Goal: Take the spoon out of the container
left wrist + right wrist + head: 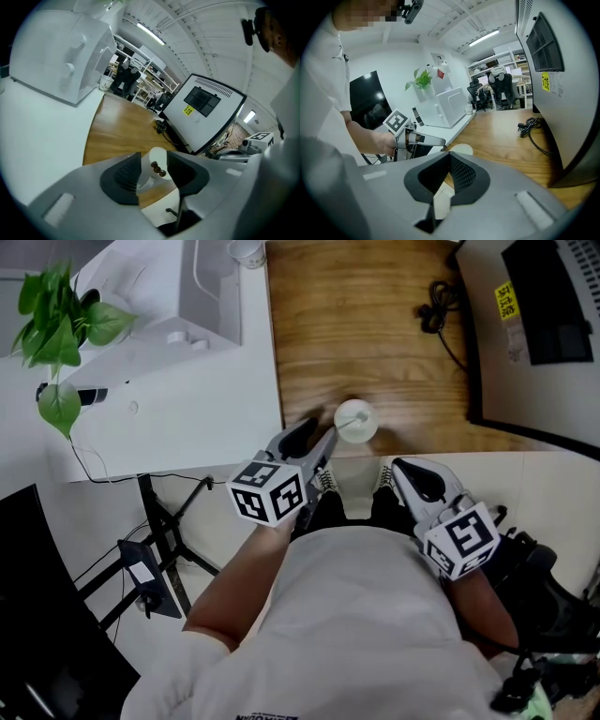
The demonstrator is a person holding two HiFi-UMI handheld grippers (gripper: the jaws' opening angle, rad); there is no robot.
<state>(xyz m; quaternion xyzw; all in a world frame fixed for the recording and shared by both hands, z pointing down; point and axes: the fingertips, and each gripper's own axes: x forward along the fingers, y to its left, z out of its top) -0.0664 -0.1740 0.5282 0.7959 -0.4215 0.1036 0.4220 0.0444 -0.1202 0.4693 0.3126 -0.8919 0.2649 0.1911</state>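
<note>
A small white container stands near the front edge of the wooden table. A thin spoon handle leans out of it toward the left. My left gripper is right beside the container, open. In the left gripper view the container shows between the parted jaws, with a dark brown knobbed spoon part in it; the pads touch nothing. My right gripper hangs lower and to the right of the container, over the floor, its jaws shut and empty.
A white table adjoins the wooden one on the left, bearing a white machine, a paper cup and a green plant. A black cable lies at the back right beside a dark screen.
</note>
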